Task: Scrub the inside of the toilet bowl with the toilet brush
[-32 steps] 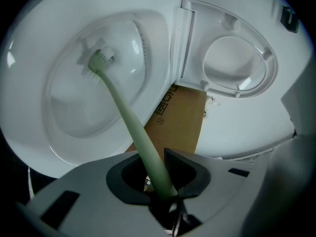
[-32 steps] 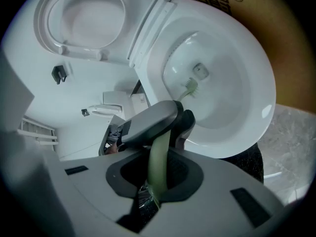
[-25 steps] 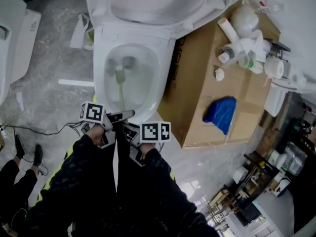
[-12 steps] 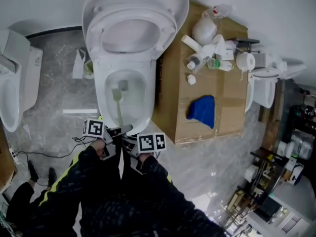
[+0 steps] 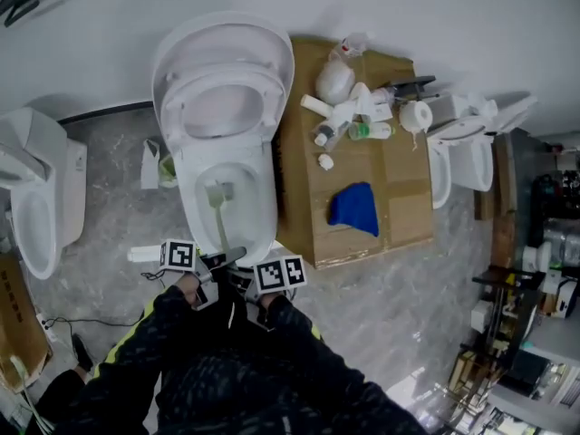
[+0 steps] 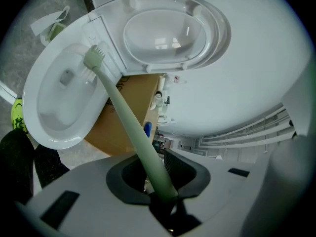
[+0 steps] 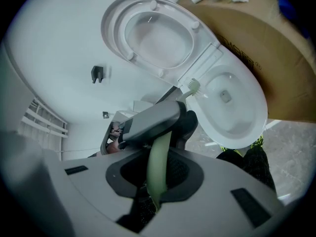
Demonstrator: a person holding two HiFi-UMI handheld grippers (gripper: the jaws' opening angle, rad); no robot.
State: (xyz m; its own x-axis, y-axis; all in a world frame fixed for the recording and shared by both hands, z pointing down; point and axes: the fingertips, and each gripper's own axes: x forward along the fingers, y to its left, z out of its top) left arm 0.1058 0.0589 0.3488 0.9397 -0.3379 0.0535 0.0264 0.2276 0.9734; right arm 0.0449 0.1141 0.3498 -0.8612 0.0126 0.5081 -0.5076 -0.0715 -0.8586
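Note:
The white toilet [image 5: 201, 166] stands with seat and lid raised [image 5: 222, 89]. A pale green toilet brush [image 5: 220, 225] reaches into the bowl [image 6: 54, 117], its bristle head [image 6: 94, 58] against the inner wall near the back. My left gripper [image 5: 222, 257] is shut on the handle [image 6: 129, 130]. Just behind it on the same handle [image 7: 158, 164], my right gripper [image 5: 240, 281] is shut too. The right gripper view shows the left gripper [image 7: 153, 118] ahead, and past it the brush head [image 7: 193, 87] at the bowl's rim [image 7: 256, 127].
A cardboard box [image 5: 399, 216] to the right of the toilet holds bottles, a paper roll [image 5: 417, 116] and a blue cloth [image 5: 355, 208]. Another toilet [image 5: 41, 207] stands to the left and a white fixture [image 5: 462, 157] to the right. A green-and-white item [image 5: 163, 166] lies beside the toilet's left side.
The head view has pulled back, so the toilet looks smaller and more of the room shows. Both grippers keep their hold on the handle, with the brush head still in the bowl.

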